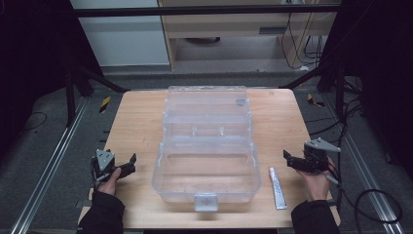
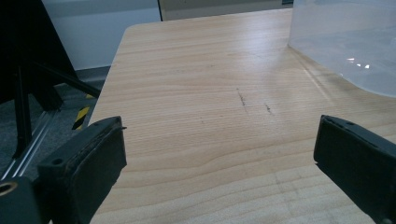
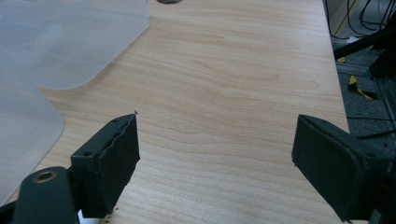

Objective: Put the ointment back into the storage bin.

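Note:
A clear plastic box [image 1: 207,168] stands open in the middle of the wooden table [image 1: 136,122], its lid [image 1: 207,105] laid back behind it. A small white tube [image 1: 278,188] lies on the table just right of the box. My left gripper [image 1: 127,165] is open to the left of the box, with nothing between its jaws; in the left gripper view [image 2: 219,158] the box corner [image 2: 345,42] shows at upper right. My right gripper [image 1: 290,160] is open to the right of the box, above the tube; the right gripper view [image 3: 215,154] has the box wall [image 3: 60,42] at upper left.
Black frame struts [image 1: 92,78] and cables [image 1: 375,200] flank the table. Bare wood lies on either side of the box. A light cabinet [image 1: 229,24] stands beyond the table's far edge.

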Action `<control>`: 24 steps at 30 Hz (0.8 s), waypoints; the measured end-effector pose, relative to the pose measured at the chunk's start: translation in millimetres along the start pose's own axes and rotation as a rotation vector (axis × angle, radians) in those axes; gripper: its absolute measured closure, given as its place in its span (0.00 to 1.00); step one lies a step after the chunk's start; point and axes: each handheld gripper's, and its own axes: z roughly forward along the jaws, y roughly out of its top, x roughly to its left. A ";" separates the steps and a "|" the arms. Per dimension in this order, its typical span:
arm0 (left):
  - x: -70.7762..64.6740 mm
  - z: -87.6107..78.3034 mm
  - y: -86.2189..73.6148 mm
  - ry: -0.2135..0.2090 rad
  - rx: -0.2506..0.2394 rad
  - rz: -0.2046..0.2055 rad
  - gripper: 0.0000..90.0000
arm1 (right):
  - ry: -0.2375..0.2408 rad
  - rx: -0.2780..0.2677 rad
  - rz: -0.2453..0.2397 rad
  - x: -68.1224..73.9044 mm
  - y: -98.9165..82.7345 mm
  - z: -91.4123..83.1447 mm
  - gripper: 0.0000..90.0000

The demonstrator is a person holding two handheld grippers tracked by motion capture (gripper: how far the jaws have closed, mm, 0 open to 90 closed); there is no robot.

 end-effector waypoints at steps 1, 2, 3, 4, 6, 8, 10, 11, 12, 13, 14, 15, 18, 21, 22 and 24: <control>0.0 0.0 0.0 0.000 0.000 0.000 0.02 | 0.000 0.000 0.000 0.0 0.0 0.0 0.18; 0.0 -0.1 0.0 0.000 0.000 0.001 0.02 | 0.004 0.005 -0.004 -0.4 1.5 -2.0 0.18; -0.1 -0.1 0.0 0.000 0.000 0.002 0.02 | -0.006 0.005 -0.001 0.2 3.5 -4.8 0.18; -0.1 -0.1 0.0 0.000 0.000 0.003 0.02 | -0.011 0.014 -0.001 1.0 6.7 -8.8 0.19; -0.1 -0.2 -0.1 0.000 -0.001 0.004 0.02 | -0.008 0.012 0.003 2.4 8.4 -11.7 0.20; -0.3 -0.2 -0.1 0.000 -0.002 0.006 0.02 | 0.012 0.036 0.022 6.2 14.5 -17.3 0.22; -0.5 -0.3 -0.2 0.002 -0.003 0.006 0.02 | 0.009 0.071 0.023 8.9 19.3 -20.0 0.24; -0.6 -0.3 -0.2 0.002 -0.003 0.006 0.02 | 0.009 0.071 0.023 8.9 19.3 -20.0 0.24; -0.6 -0.4 -0.2 0.002 -0.004 0.006 0.02 | 0.002 0.086 0.021 10.6 21.4 -22.1 0.26; -0.5 -0.4 -0.2 0.002 -0.003 0.005 0.02 | 0.015 0.111 0.012 13.3 25.2 -25.7 0.26; -0.5 -0.4 -0.2 0.003 -0.003 0.005 0.02 | 0.020 0.113 -0.004 14.3 26.7 -27.3 0.26; -0.5 -0.4 -0.2 0.003 -0.003 0.005 0.02 | 0.020 0.113 -0.004 14.3 26.7 -27.3 0.26; -0.7 -0.4 -0.2 0.004 -0.002 0.007 0.02 | 0.032 0.141 -0.006 18.0 30.2 -31.8 0.27; -1.0 -0.3 -0.2 0.004 -0.003 0.007 0.02 | 0.041 0.169 -0.009 22.6 34.0 -35.8 0.27; -0.8 -0.4 -0.2 0.003 -0.002 0.007 0.02 | 0.059 0.180 -0.009 27.4 37.7 -39.8 0.28; -0.8 -0.4 -0.2 0.003 -0.003 0.007 0.02 | 0.066 0.191 -0.007 30.5 40.5 -42.5 0.29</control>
